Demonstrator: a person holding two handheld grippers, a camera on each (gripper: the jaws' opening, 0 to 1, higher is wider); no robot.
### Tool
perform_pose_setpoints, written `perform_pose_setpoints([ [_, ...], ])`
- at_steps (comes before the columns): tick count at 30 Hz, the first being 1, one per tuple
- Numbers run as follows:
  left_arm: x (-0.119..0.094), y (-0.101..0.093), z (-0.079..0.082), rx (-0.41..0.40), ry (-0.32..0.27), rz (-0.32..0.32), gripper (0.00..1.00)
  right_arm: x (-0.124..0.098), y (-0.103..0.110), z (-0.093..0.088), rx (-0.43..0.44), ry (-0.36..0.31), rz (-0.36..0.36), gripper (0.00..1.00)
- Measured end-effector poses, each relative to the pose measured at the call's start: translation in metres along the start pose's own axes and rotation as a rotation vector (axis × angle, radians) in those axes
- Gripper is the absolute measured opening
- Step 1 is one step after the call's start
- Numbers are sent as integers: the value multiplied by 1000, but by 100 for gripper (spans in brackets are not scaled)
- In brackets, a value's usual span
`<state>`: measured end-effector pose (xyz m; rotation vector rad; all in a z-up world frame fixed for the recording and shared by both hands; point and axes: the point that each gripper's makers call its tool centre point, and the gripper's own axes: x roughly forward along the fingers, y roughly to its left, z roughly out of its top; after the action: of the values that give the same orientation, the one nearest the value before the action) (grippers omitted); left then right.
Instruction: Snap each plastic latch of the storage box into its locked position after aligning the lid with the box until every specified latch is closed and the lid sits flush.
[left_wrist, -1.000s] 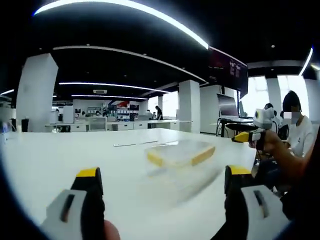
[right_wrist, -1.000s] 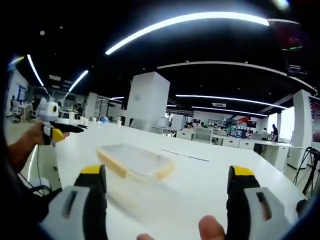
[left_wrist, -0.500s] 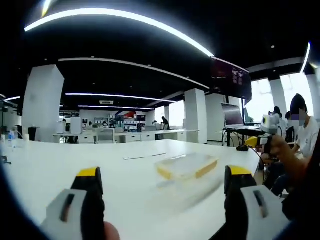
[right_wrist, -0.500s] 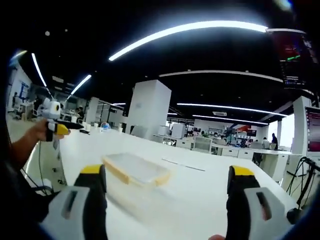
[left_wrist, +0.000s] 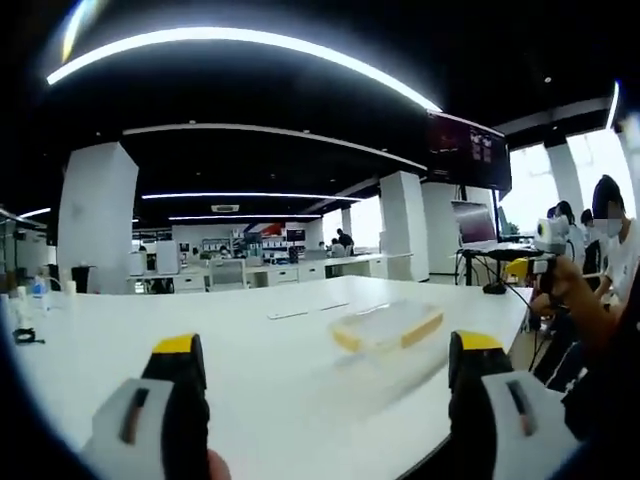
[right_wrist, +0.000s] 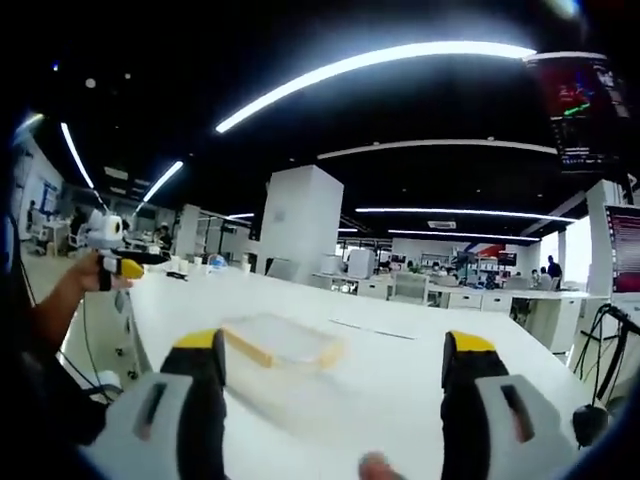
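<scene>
A clear storage box (left_wrist: 385, 358) with a yellow-rimmed lid (left_wrist: 388, 326) stands on the white table (left_wrist: 250, 345), a little beyond my left gripper (left_wrist: 323, 345) and nearer its right jaw. That gripper is open, with nothing between its jaws. In the right gripper view the lid (right_wrist: 283, 342) lies ahead of my right gripper (right_wrist: 331, 342), close to its left jaw, and this gripper is open too. Each gripper shows in the other's view, held up off the table's side in a hand: the right gripper (left_wrist: 530, 262) and the left gripper (right_wrist: 118, 262). The latches are too blurred to tell.
A thin strip (left_wrist: 300, 312) lies on the table behind the box. A bottle (left_wrist: 38, 292) stands at the far left. The table's near edge (left_wrist: 500, 330) runs past the box. A person (left_wrist: 612, 240) sits off the right, by a desk with a screen (left_wrist: 478, 222).
Both cameras have drawn back and tilted, so the box sits smaller and farther off in each view. The box itself has not moved. Both grippers stay open.
</scene>
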<state>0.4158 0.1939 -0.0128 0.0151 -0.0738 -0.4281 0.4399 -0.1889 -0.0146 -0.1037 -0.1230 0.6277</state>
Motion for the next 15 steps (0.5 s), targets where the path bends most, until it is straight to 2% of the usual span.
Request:
perform_pose_setpoints([
  [1,-2,0,-1,11,5,8,100,-3,-3,-4,1,26,-18,88],
  [5,-4,-1,-7,61,45,24,100,-10,-3,-7,12,43,-19,94],
  [8,-4,-5,-8,40,40,1,100,-13,-4,-8,9,45,-27,100],
  [15,-5,-11,-10,32,35,-26,100,-18,-1,-8,6,59,-5,100],
])
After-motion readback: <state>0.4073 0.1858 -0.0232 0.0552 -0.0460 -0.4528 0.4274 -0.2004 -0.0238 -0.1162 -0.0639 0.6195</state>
